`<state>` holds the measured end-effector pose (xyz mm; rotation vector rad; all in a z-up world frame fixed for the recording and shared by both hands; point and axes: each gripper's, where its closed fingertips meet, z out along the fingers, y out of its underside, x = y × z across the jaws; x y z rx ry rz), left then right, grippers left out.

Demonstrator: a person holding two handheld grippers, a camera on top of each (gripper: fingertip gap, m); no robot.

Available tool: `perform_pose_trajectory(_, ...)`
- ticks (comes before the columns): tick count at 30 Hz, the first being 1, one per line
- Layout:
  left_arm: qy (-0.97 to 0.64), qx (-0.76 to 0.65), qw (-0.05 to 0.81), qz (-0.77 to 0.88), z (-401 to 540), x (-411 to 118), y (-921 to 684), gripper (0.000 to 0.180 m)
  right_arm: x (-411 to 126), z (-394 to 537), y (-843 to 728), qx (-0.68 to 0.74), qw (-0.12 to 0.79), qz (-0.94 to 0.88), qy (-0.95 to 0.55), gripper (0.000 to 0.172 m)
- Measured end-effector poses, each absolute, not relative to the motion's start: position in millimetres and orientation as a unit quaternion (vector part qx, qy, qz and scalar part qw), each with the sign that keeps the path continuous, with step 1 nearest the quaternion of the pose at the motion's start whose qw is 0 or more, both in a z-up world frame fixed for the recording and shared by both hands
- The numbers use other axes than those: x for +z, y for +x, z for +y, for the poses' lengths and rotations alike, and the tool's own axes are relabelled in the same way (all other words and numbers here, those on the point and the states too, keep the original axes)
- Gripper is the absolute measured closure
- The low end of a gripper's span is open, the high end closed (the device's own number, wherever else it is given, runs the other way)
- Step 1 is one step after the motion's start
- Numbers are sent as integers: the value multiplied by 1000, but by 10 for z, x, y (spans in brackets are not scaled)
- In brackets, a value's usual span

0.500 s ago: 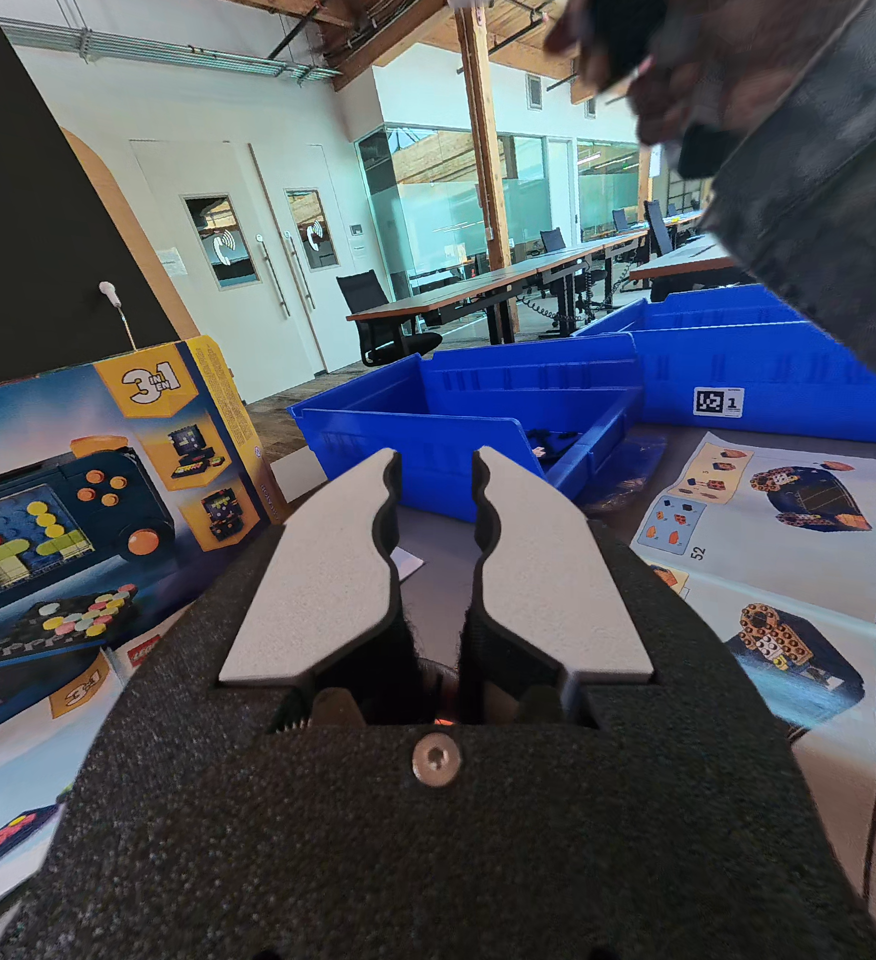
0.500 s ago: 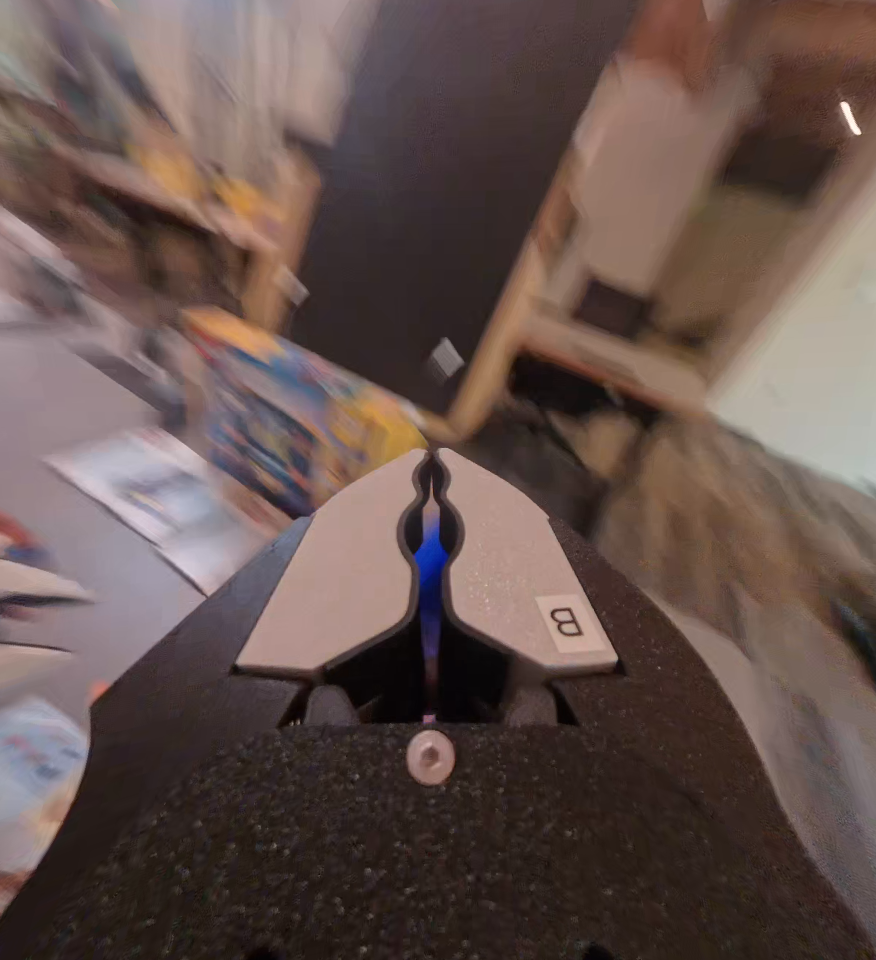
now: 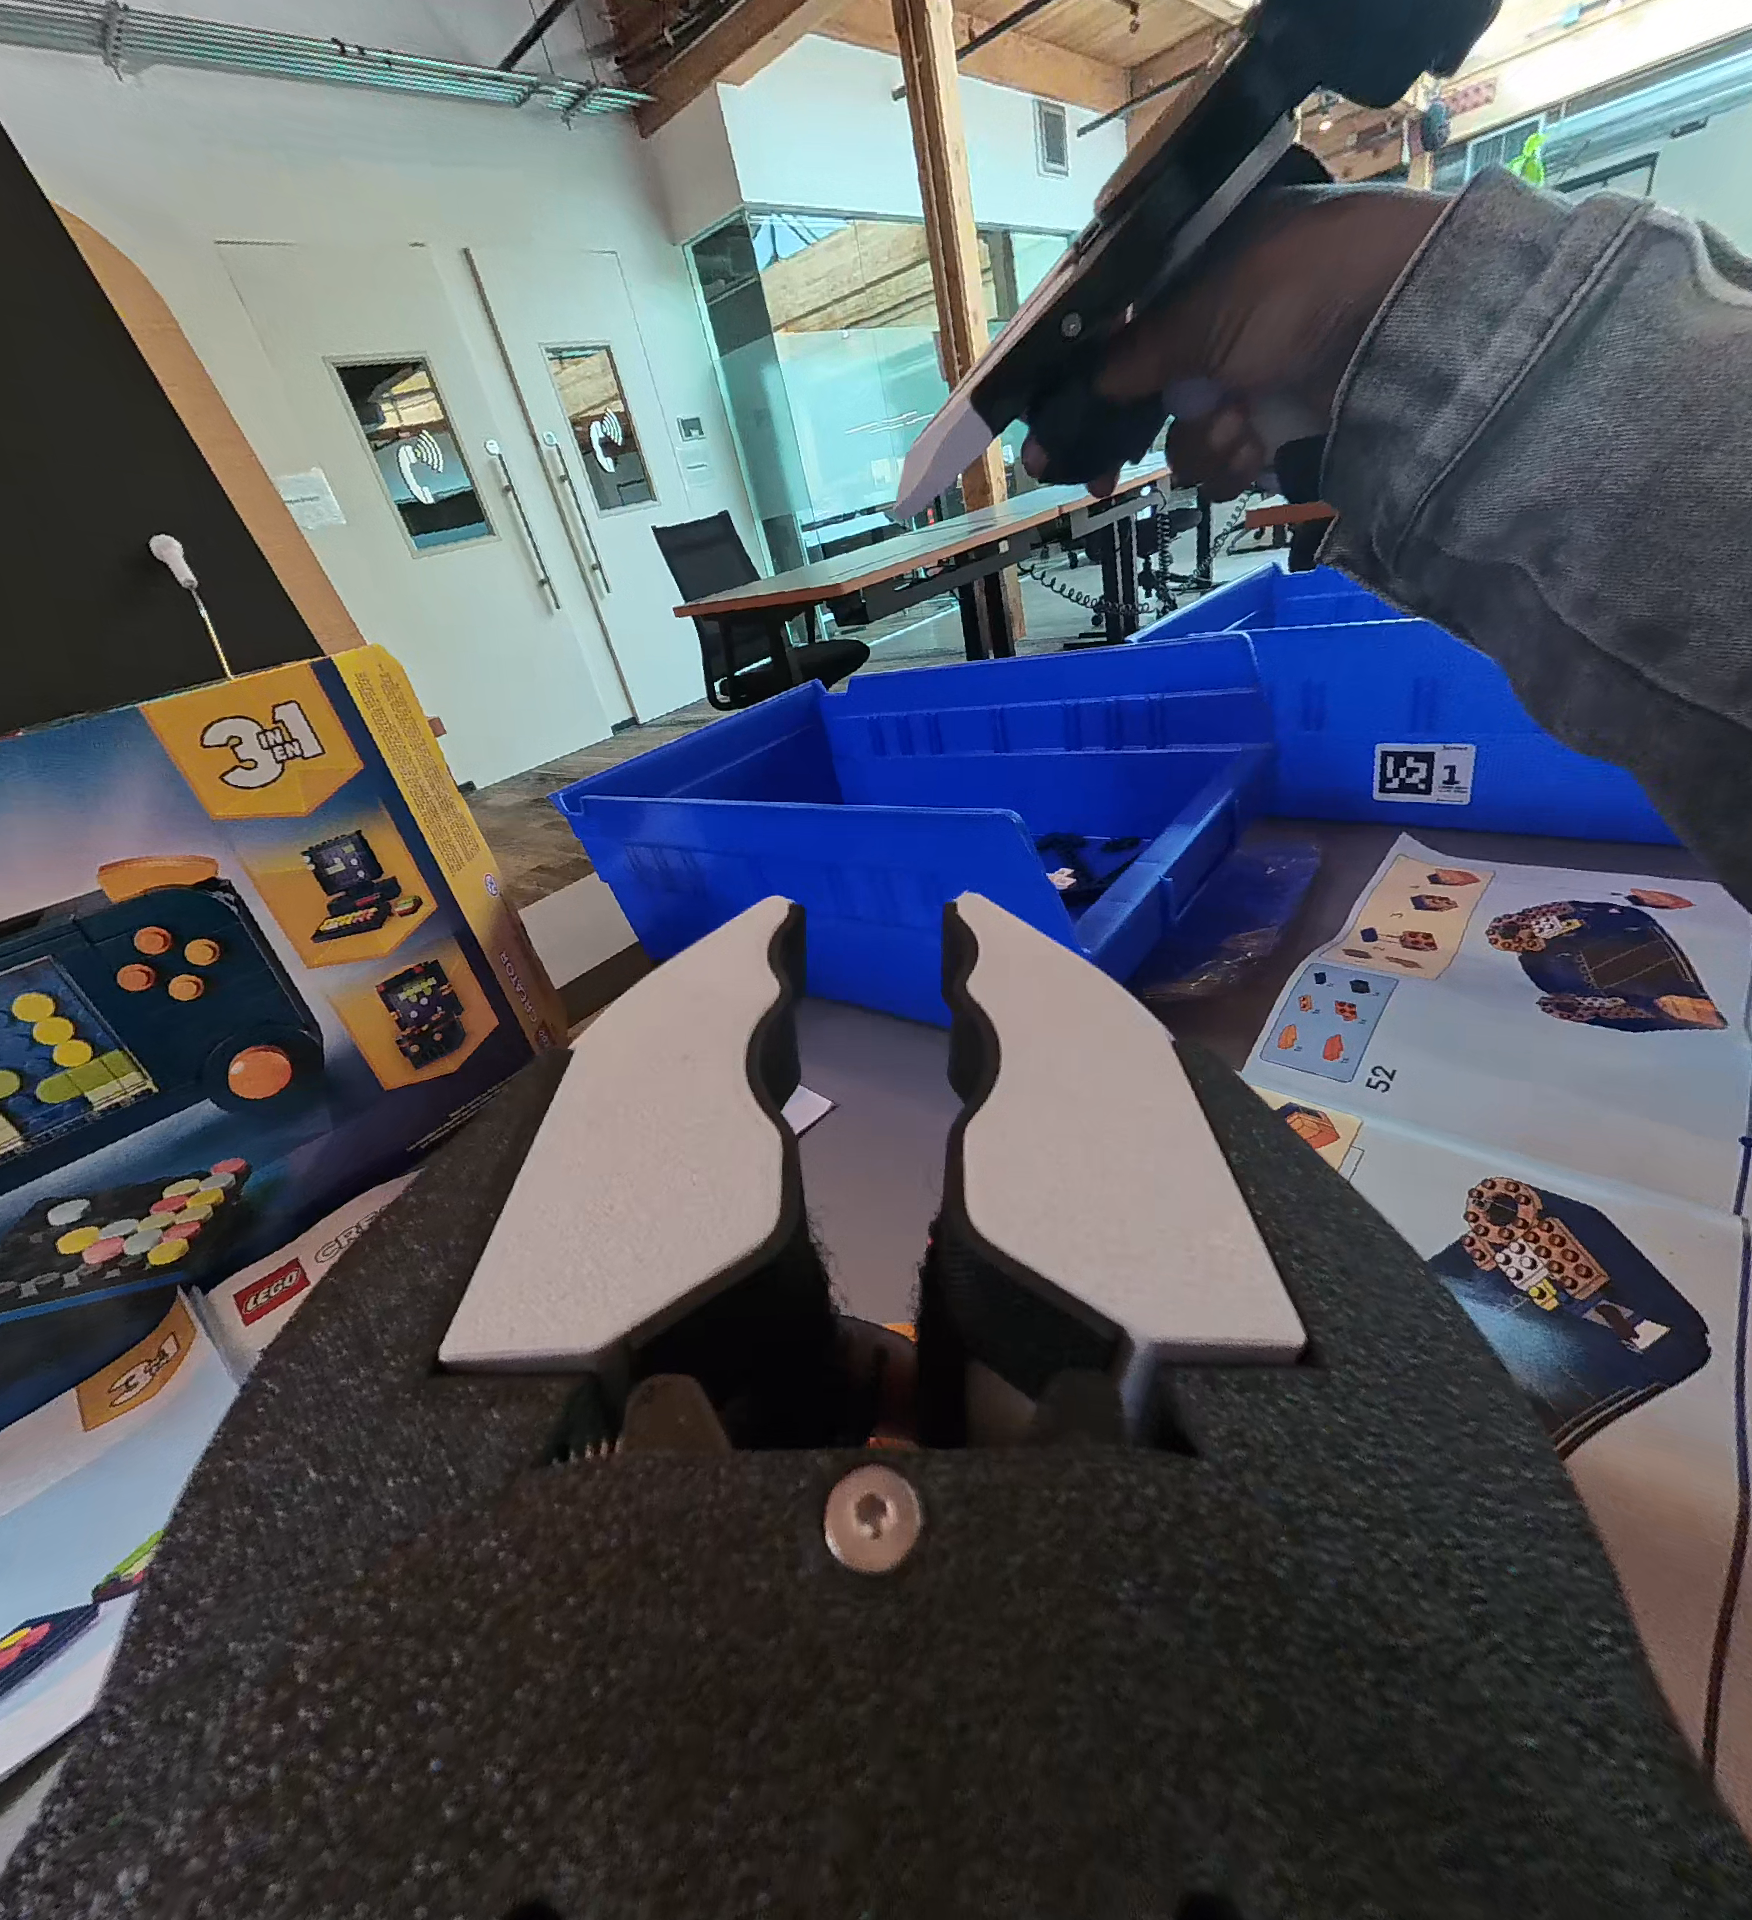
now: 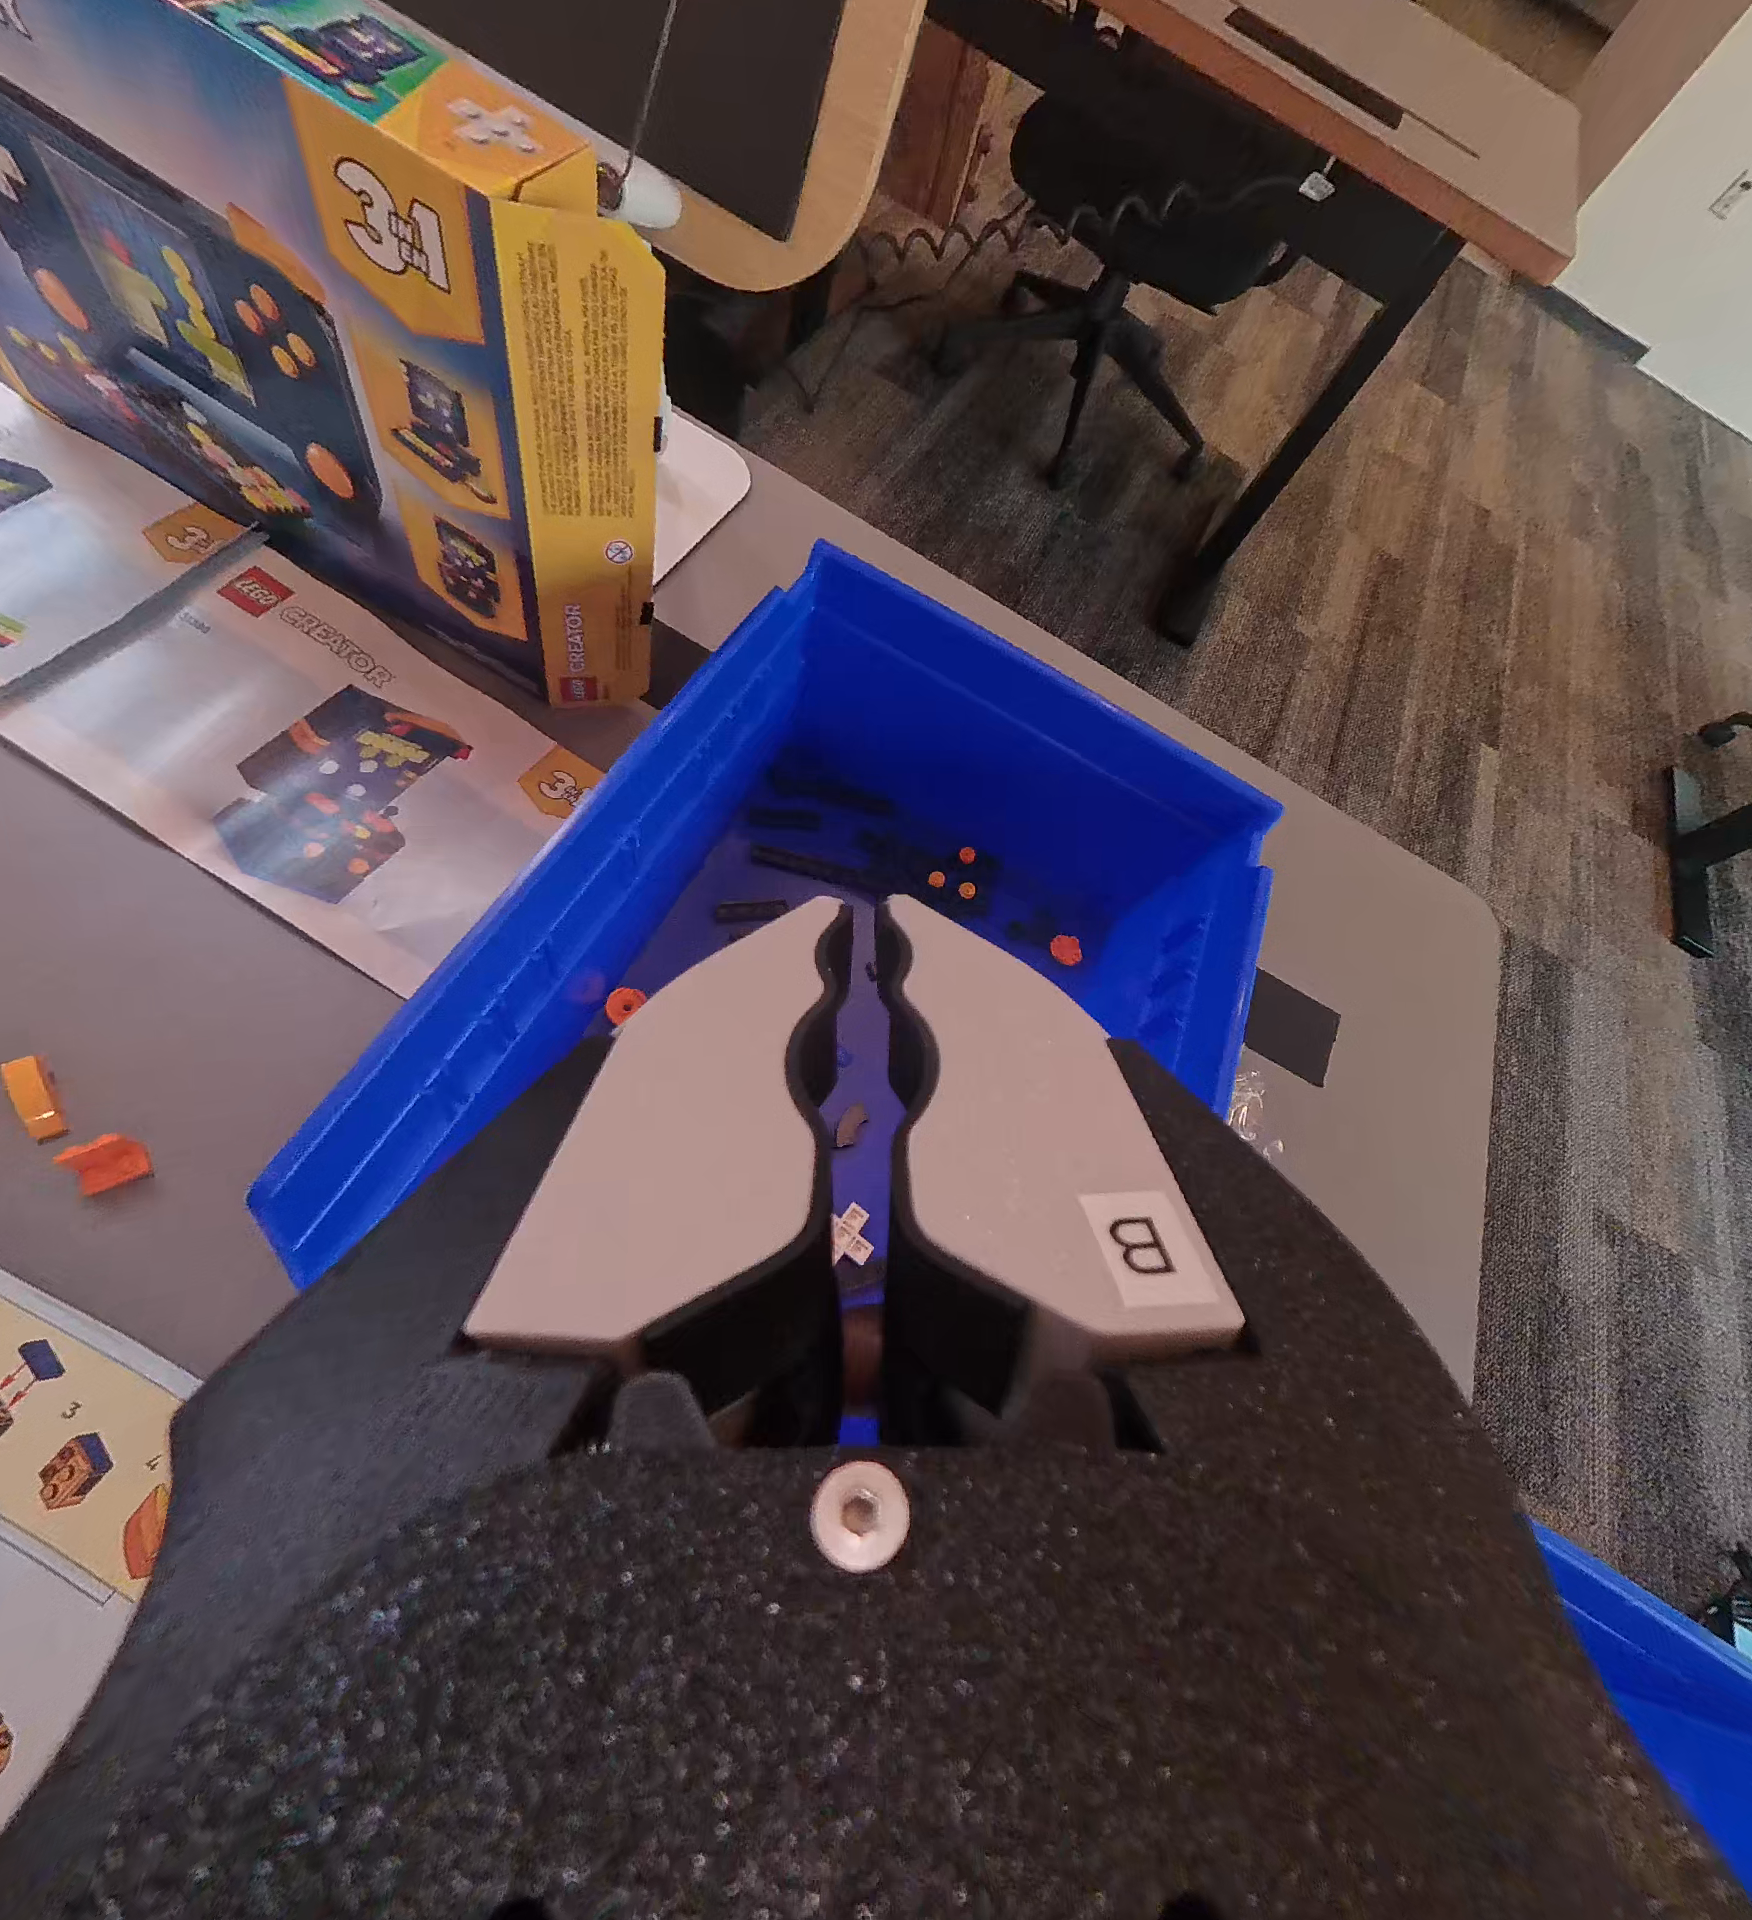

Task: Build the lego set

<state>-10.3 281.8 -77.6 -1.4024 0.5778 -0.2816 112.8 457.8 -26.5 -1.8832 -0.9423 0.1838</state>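
Plainly nothing is gripped yet — the left hand-held gripper [image 3: 872,935] hovers spread and empty over the grey counter [image 3: 867,1132], before the blue plastic bin [image 3: 830,883]. The right hand-held gripper [image 4: 864,914] hangs over that bin, fingers nearly together on nothing, above small black and orange bricks [image 4: 965,871]; three orange bricks [image 4: 36,1127] lie on the counter beside the bin.

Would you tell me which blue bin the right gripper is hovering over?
The near bin holding small black and orange pieces; the right gripper points into it. The other bin lies behind.
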Motion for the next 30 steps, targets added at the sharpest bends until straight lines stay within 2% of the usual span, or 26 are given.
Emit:
perform_pose_trajectory(9,-637,-130,716,256,2826,-785,-113,156,-411,4551,1124,73,458,-401,-790,168)
perform_pose_trajectory(30,-644,-130,710,255,2846,-828,-117,156,-517,4527,1173,56,428,-408,-804,154)
